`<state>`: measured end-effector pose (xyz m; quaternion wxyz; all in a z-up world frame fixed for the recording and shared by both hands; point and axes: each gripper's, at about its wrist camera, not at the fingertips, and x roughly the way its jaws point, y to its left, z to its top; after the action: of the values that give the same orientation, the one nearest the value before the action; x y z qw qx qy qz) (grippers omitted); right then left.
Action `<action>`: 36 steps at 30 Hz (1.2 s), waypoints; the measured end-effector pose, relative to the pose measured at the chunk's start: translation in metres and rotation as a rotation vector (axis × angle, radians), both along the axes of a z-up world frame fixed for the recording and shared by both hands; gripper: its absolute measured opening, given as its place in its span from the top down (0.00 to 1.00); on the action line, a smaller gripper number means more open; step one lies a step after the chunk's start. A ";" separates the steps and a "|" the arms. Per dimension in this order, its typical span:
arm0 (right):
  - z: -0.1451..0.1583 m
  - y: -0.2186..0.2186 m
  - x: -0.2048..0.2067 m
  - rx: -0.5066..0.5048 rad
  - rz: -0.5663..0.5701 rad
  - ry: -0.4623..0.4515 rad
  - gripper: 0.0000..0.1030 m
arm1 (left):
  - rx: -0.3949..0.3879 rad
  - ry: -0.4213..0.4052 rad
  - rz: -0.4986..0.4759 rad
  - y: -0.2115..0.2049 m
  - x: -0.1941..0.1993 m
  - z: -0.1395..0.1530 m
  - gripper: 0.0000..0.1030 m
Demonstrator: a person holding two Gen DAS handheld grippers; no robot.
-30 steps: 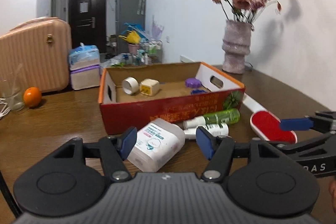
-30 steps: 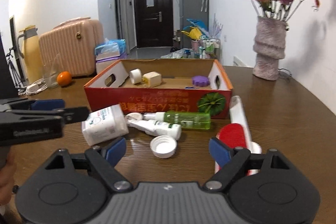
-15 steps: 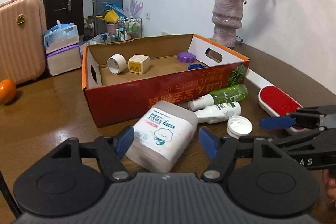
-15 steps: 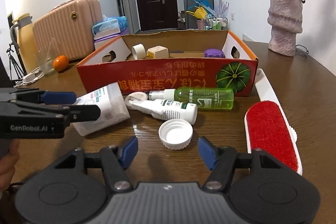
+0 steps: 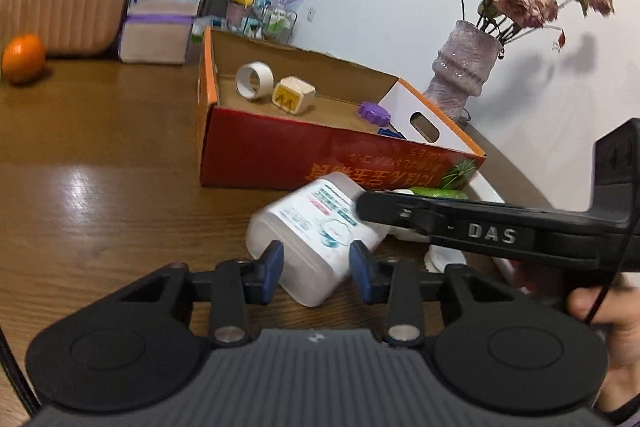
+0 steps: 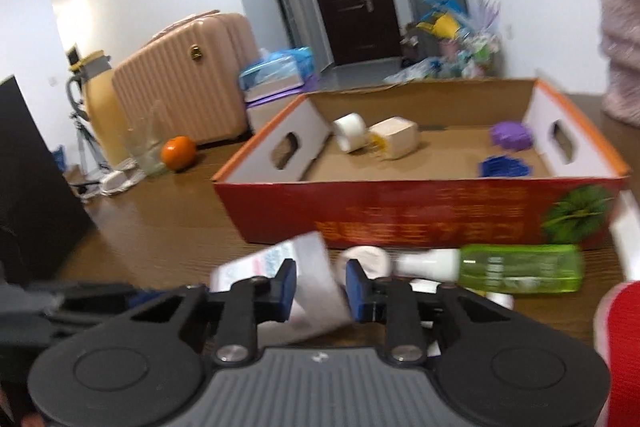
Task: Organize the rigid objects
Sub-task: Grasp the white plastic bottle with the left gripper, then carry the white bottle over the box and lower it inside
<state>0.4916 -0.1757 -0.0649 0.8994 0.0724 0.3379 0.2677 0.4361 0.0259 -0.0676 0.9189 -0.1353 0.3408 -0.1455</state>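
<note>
We see two grippers, left gripper [image 5: 316, 269] and right gripper [image 6: 320, 287], closing on one white bottle [image 5: 316, 227], five items in the box [image 6: 472, 219] at twelve o'clock, on a brown table [image 5: 100, 167].

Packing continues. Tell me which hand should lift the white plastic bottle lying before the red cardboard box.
Left. The left gripper is closing its fingers squarely across the white plastic bottle; the right gripper, also closing, brackets only a corner.

Each handheld tool is matte black plastic: a ribbed grey-black housing, two round discs and silver screws at the finger pivots. The left gripper [image 5: 316, 269] and right gripper [image 6: 321, 290] carry blue rubber pads [image 5: 273, 270]. Beside the left gripper, the right one's side shows raised "DAS" lettering and a thin black cable.
</note>
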 end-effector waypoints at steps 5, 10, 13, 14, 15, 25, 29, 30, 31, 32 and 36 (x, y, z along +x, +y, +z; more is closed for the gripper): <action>-0.001 -0.002 0.013 0.046 0.030 0.061 0.69 | -0.114 0.040 0.034 0.014 0.009 -0.007 0.64; 0.003 0.005 0.013 0.036 0.066 0.117 0.70 | -0.184 0.078 0.089 0.027 0.009 -0.009 0.64; 0.008 0.013 -0.013 -0.029 0.097 0.092 0.71 | -0.153 0.068 0.084 0.030 -0.001 -0.004 0.65; 0.008 0.013 -0.021 -0.035 0.100 0.085 0.71 | -0.151 0.061 0.072 0.031 -0.003 -0.004 0.65; 0.007 0.012 -0.027 -0.034 0.095 0.080 0.71 | -0.160 0.063 0.066 0.032 -0.004 -0.005 0.64; -0.008 -0.005 -0.011 0.157 -0.013 0.174 0.64 | -0.166 0.077 0.054 0.029 0.004 -0.008 0.58; -0.011 -0.002 -0.010 0.172 -0.032 0.174 0.66 | -0.164 0.070 0.060 0.030 0.003 -0.007 0.62; -0.010 -0.002 -0.011 0.169 -0.037 0.174 0.67 | -0.151 0.067 0.063 0.029 0.002 -0.006 0.64; -0.009 -0.002 -0.012 0.167 -0.037 0.170 0.70 | -0.132 0.059 0.066 0.027 0.000 -0.004 0.64; -0.006 -0.003 -0.014 0.168 -0.037 0.162 0.72 | -0.122 0.052 0.066 0.025 -0.002 -0.001 0.64; 0.015 -0.011 -0.028 0.181 -0.055 0.092 0.73 | -0.163 0.001 0.034 0.024 -0.014 0.015 0.65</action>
<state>0.4633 -0.1865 -0.0502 0.8796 0.1749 0.3513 0.2689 0.4216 0.0500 -0.0529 0.9070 -0.2154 0.3261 -0.1569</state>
